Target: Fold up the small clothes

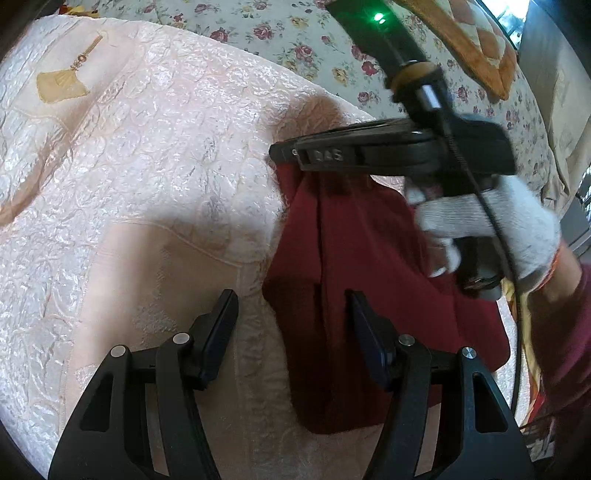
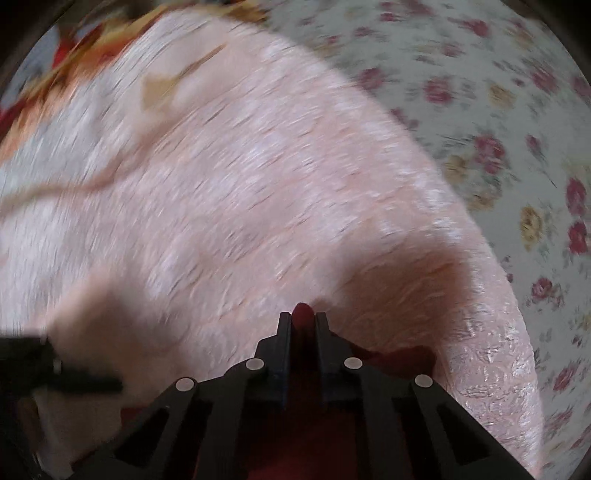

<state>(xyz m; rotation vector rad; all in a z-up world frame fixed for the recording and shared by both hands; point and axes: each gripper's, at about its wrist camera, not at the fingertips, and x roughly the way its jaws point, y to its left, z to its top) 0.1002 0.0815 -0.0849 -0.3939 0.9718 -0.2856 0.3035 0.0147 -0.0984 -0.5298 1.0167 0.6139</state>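
Raised letters reading roughly "OAS" are seen on the side of the right gripper (image 1: pixel 291 157), on the black finger body just behind its tip; the first letter cannot be made out with certainty. No other text, label or number can be read.

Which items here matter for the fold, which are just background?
In play:
red garment, lifted
right tool, shut on the garment
left tool, open
pink bedspread

Background:
floral sheet
orange cushion
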